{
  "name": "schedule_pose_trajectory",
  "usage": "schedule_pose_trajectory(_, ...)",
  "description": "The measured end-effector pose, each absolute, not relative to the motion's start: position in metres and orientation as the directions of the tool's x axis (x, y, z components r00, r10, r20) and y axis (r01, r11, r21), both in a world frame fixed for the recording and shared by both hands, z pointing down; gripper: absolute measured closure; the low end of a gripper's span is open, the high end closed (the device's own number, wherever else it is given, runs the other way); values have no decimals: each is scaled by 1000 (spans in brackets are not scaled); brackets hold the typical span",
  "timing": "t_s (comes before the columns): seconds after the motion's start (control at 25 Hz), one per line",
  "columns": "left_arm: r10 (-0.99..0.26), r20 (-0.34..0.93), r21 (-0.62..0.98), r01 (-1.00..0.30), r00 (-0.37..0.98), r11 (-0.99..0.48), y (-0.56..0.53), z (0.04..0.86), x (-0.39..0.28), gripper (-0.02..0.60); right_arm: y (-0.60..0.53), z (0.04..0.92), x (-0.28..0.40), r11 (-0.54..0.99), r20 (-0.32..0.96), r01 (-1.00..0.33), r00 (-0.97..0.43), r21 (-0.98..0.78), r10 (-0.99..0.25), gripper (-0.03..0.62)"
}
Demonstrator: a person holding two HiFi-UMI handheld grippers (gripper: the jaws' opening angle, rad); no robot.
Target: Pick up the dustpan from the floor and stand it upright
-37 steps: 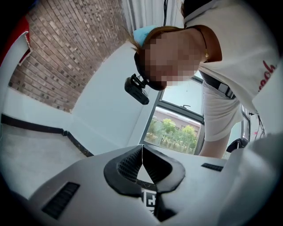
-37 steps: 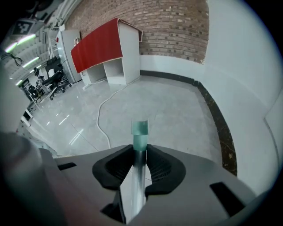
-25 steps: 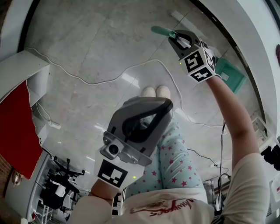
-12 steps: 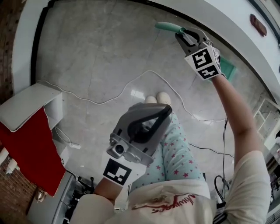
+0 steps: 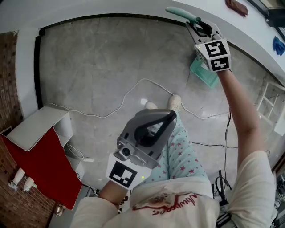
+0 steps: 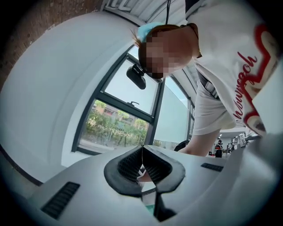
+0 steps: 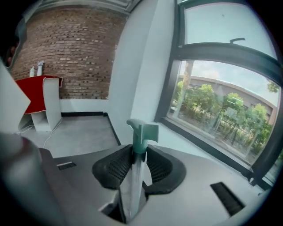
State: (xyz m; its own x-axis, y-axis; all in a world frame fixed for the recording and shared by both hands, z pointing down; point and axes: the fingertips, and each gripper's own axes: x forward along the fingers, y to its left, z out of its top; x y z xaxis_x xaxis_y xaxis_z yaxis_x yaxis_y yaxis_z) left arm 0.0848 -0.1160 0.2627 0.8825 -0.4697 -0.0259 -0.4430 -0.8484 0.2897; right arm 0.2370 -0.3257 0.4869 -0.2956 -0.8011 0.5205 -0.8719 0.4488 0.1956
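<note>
Against the frame one second back: the right gripper [image 5: 201, 27] now sits higher in the head view, close to the white wall [image 5: 111, 8]; its jaws are clamped on the handle of the dustpan [image 5: 204, 71], the same grip as before; the green pan hangs below the marker cube, and the handle tip pokes past the jaws towards the wall; we cannot tell whether the pan touches the floor [image 5: 89, 62].

The left gripper [image 5: 170, 115] has barely shifted in the frame; it is closed on nothing, in front of the star-patterned trousers [image 5: 182, 153].

The red-fronted cabinet [image 5: 40, 147] has slid down and left in the head view; a brick wall [image 5: 6, 75] now shows at the left edge.

Surface and room: grey stone-look floor; a white cable [image 5: 124, 100] snakes across it; black skirting [image 5: 111, 18] at the wall's foot; the right gripper view shows a large window [image 7: 230, 88] with trees outside.
</note>
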Motion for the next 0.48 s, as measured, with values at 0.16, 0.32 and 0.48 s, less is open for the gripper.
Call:
schedule_pose_trajectory(0.16, -439, -31, 271, -416, 898, -868, -123, 244, 108, 561, -329, 470, 292, 296, 493, -939, -179, 172, -852, 485)
schedule_pose_trajectory(0.32, -412, -46, 257, -387, 910, -885, -129, 227, 138, 561, -327, 455, 344, 149, 447, -979, -72, 140, -892, 485)
schedule_pose_trajectory(0.48, -379, -44, 247, -357, 924, -901, -127, 216, 163, 561, -318, 445, 394, -32, 412, -994, 71, 100, -909, 485)
